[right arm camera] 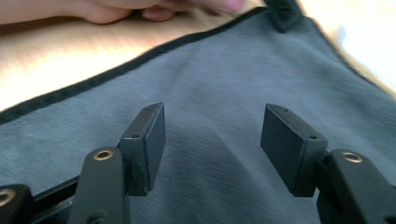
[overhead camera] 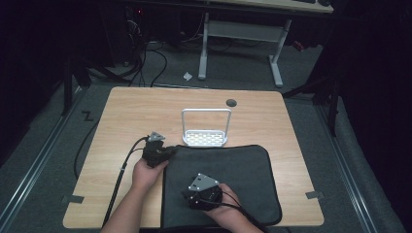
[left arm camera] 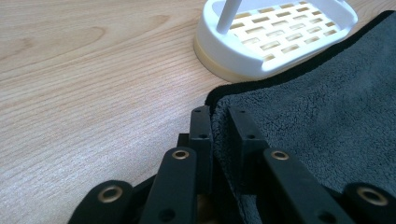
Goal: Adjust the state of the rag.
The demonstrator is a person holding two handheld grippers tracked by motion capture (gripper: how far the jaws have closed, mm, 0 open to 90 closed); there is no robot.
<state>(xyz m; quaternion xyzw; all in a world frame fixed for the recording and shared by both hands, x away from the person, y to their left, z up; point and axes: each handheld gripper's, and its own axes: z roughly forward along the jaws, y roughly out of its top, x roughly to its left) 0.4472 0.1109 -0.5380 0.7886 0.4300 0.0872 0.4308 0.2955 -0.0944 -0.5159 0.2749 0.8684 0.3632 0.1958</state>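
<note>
Grey cloth [overhead camera: 228, 184] lies flat on the table [overhead camera: 126, 116], its far edge touching the white rack [overhead camera: 205, 138]. Left gripper [left arm camera: 218, 121] pinches the cloth's far-left corner, jaws clamped on the fabric. Right gripper [right arm camera: 212, 135] hovers over the cloth's near middle, jaws wide apart, nothing between them.

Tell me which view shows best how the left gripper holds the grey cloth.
The left gripper view: its left gripper pinches the grey cloth at the corner. The high view shows this grip small and dark; the right gripper view shows cloth under open jaws.
</note>
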